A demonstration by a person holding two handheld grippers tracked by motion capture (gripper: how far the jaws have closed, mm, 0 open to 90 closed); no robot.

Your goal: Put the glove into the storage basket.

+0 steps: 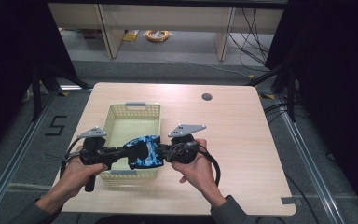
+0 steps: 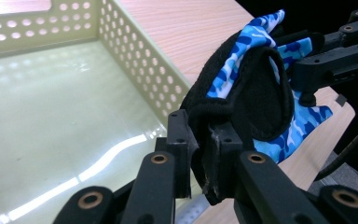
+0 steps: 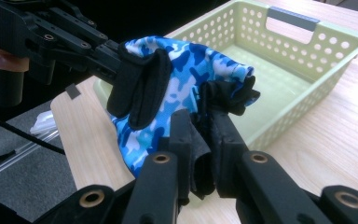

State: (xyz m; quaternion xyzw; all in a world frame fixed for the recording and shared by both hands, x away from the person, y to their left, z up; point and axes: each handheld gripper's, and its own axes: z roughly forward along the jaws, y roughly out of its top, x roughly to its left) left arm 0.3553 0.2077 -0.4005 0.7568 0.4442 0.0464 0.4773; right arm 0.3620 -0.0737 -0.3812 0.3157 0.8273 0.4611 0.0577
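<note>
Where glove hangs, basket rim hidden

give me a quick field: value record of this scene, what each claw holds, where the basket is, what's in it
held item: blue camouflage glove with black trim, stretched between both claws above the basket's near right corner
left claw: shut on the glove's black edge
right claw: shut on the glove's other black edge
basket: pale yellow-green, perforated walls, grey handles, on the table's left-centre
basket contents: nothing seen inside
table: light wood, dark round hole near the far edge
hands: one on each claw's grip
</note>
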